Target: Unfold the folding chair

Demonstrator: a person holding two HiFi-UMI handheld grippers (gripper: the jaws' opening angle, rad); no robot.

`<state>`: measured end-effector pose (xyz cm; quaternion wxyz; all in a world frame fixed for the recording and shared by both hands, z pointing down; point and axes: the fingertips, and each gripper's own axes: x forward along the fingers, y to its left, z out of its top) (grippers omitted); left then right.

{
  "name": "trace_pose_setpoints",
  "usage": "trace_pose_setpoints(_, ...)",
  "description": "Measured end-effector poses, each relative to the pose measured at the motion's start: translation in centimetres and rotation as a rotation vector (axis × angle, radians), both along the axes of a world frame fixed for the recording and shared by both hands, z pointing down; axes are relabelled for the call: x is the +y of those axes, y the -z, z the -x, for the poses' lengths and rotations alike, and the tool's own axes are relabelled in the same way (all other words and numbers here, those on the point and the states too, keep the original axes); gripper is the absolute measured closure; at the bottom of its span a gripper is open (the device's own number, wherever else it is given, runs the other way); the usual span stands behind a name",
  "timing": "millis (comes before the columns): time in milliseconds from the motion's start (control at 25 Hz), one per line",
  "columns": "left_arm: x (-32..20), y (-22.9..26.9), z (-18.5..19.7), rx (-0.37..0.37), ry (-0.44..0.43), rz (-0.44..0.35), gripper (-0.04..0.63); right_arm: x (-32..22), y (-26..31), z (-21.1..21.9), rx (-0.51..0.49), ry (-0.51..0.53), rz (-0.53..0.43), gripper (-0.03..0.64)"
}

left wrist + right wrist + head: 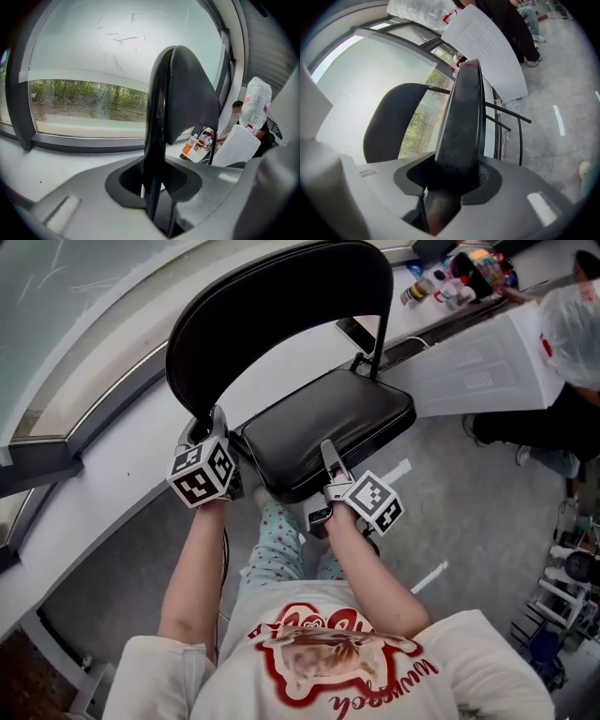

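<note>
A black folding chair stands in front of me with its padded seat lowered to nearly level and its curved backrest upright. My left gripper is shut on the chair's frame tube at the backrest's lower left side. In the left gripper view that black tube runs up between the jaws of the left gripper. My right gripper is shut on the seat's front edge. The seat edge fills the gap of the right gripper, with the backrest to its left.
A white window ledge runs behind the chair under a large curved window. Several bottles stand on the ledge at the far right. A white boxy panel leans beside the chair, and a seated person is at the right edge.
</note>
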<state>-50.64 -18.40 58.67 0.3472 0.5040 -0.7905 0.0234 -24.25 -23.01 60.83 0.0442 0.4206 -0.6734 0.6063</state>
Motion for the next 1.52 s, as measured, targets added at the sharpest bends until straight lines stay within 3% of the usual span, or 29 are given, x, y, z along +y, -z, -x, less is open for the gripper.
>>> trace_pose_setpoints(640, 1.6, -3.5, -1.8, -0.040, 0.086, 0.026, 0.512, 5.4, -6.0, -8.8, -0.240, -0.013, 0.055, 0.426)
trace_pose_setpoints(960, 2.6, -4.5, -3.3, -0.074, 0.104, 0.033, 0.512, 7.1, -8.2, -12.3, -0.301, -0.041, 0.045, 0.423)
trace_pose_setpoints(1520, 4.1, -6.6, -6.0, -0.070, 0.109, 0.045, 0.512, 9.8, -13.0, -17.2, -0.348, -0.072, 0.065, 0.400)
